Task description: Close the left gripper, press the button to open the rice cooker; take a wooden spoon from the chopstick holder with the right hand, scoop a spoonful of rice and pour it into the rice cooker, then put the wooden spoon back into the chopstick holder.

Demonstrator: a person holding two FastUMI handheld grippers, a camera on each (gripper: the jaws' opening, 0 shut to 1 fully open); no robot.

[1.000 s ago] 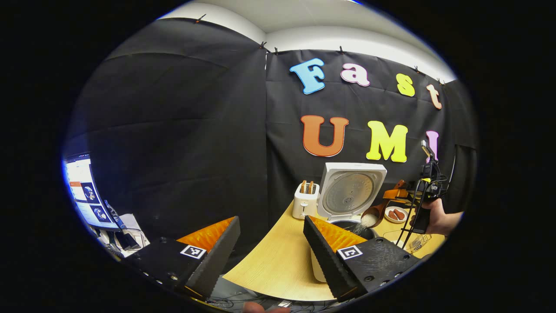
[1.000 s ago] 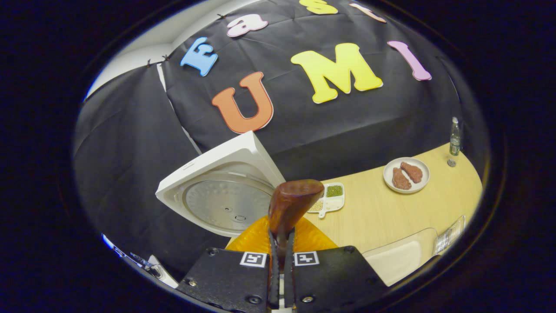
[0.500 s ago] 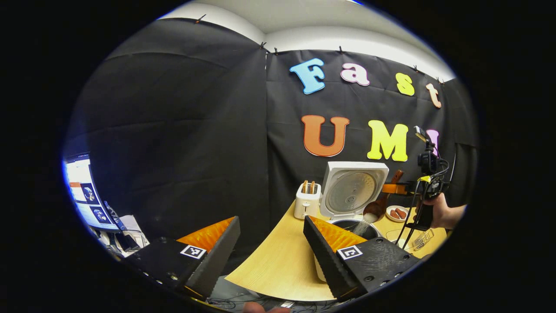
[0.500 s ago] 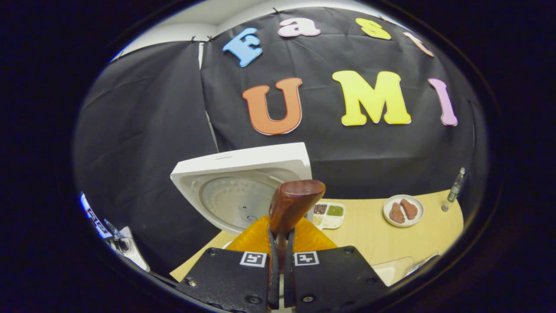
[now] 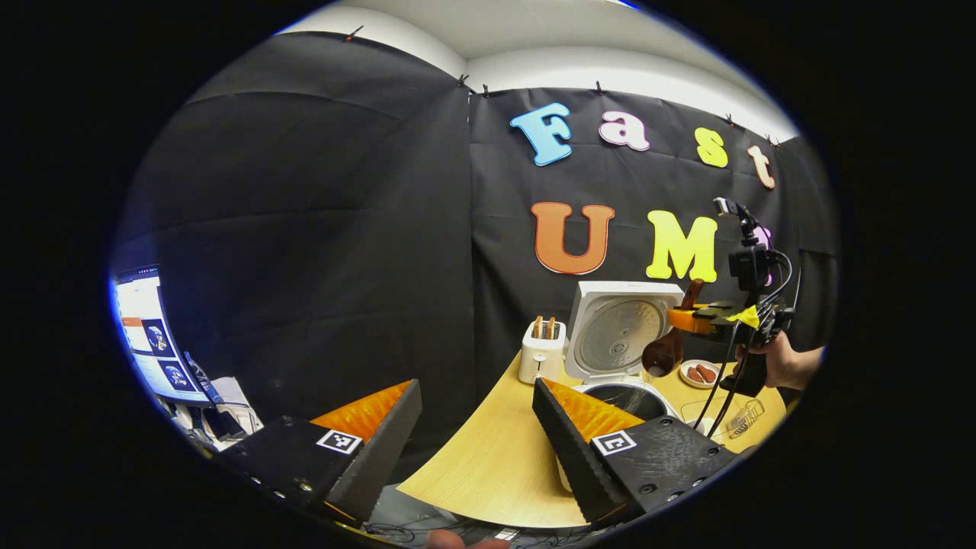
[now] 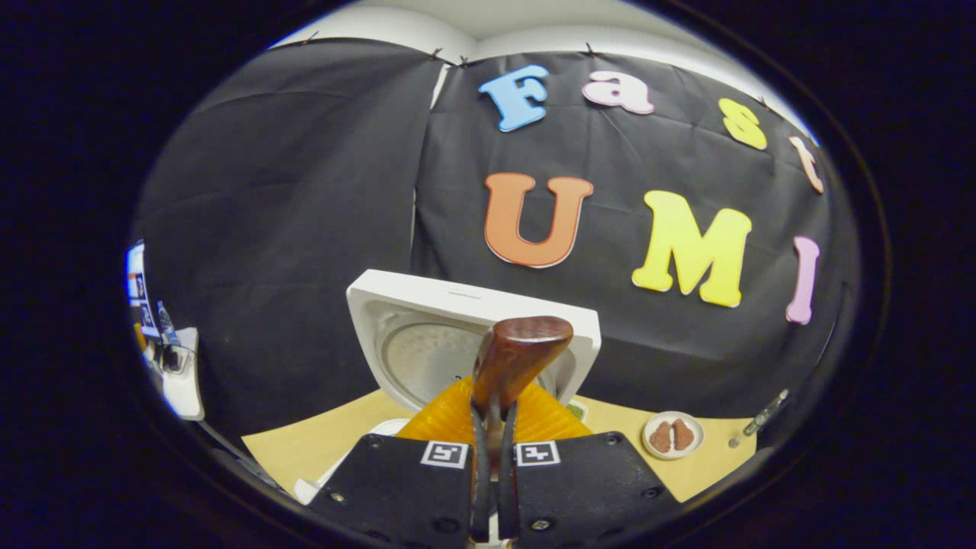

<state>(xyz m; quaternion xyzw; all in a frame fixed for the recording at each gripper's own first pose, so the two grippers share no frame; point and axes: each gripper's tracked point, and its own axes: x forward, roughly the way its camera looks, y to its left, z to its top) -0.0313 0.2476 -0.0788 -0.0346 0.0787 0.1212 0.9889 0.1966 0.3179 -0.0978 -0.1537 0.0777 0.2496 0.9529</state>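
The white rice cooker stands on the wooden table with its lid raised and its dark pot open below. My right gripper, held by a hand, hovers above and right of the pot. It is shut on the handle of the brown wooden spoon. The spoon's bowl hangs down over the pot's far rim, tipped on its side. In the right gripper view my right gripper has its fingers pressed on the handle. My left gripper stands open and holds nothing, low at the table's near left edge.
A white toaster with bread stands left of the cooker. A plate of meat sits behind the pot, and a wire holder is near the table's right edge. A bottle stands far right. A monitor glows off the table's left.
My right gripper has risen and levelled out, lifting the spoon. The white rice that was streaming from the spoon's bowl into the pot has stopped. My left gripper has not moved.
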